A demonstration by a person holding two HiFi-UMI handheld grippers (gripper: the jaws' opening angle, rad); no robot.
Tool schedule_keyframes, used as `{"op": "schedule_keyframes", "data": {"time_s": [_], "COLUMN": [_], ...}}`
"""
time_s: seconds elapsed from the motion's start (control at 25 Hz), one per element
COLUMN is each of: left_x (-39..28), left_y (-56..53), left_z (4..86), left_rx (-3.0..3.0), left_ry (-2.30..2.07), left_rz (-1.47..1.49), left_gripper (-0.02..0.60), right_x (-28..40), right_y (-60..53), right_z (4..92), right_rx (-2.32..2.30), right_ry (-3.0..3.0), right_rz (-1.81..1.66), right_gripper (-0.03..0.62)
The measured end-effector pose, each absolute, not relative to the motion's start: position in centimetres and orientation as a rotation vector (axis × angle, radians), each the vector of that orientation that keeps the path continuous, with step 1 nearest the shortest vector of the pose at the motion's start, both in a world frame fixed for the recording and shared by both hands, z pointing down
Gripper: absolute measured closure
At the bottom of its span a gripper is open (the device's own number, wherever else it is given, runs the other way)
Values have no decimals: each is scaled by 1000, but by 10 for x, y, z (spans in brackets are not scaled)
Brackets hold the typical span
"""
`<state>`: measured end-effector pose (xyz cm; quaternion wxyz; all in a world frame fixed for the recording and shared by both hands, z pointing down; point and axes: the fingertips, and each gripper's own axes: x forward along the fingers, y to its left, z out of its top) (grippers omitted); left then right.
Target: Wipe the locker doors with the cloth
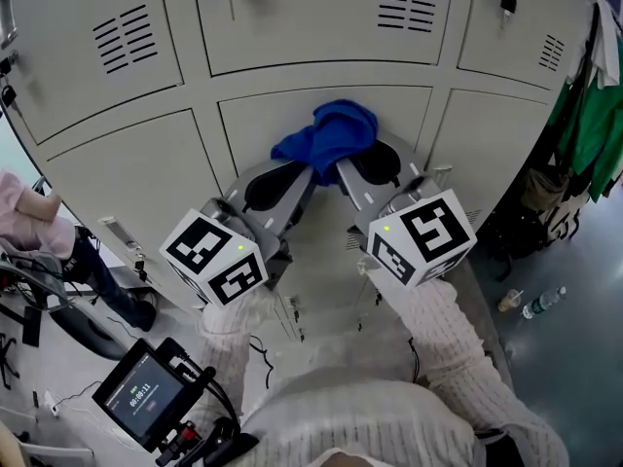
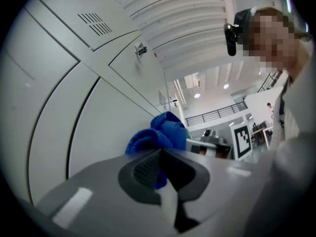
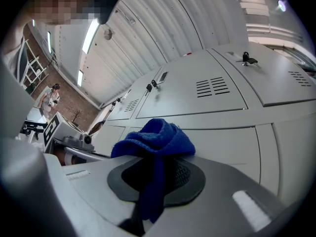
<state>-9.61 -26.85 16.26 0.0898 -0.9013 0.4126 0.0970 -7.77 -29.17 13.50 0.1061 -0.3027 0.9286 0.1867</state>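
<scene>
A locker area: rows of grey metal lockers point(image 1: 321, 27).

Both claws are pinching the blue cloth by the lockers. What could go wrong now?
The blue cloth is bunched into a lump, so it might only wipe a small patch of the locker door. The left claw and right claw both pinch it. If they pull apart, the cloth could slip out of one.

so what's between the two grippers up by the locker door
The blue cloth, bunched up. The left gripper and right gripper are both shut on it, clearest in the head view.
</scene>
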Motion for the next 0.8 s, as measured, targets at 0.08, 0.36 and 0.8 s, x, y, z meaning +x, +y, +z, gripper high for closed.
{"op": "schedule_keyframes", "data": {"time_s": [0.08, 0.36, 0.8], "left_x": [-97, -98, -98], "left_y": [-268, -271, -279], "left_z": [169, 196, 243], "left_rx": [-2693, -2720, -2801], "left_ry": [1231, 1257, 1309], "left_rz": [293, 273, 249], "left_gripper": [577, 577, 577], "right_x": [-78, -79, -79], "right_y": [-291, -292, -295], "right_z": [142, 168, 209], "right_rx": [-894, -910, -934], "right_ry": [2738, 2760, 2801], "right_rz": [540, 509, 425], "right_gripper": [546, 547, 546]}}
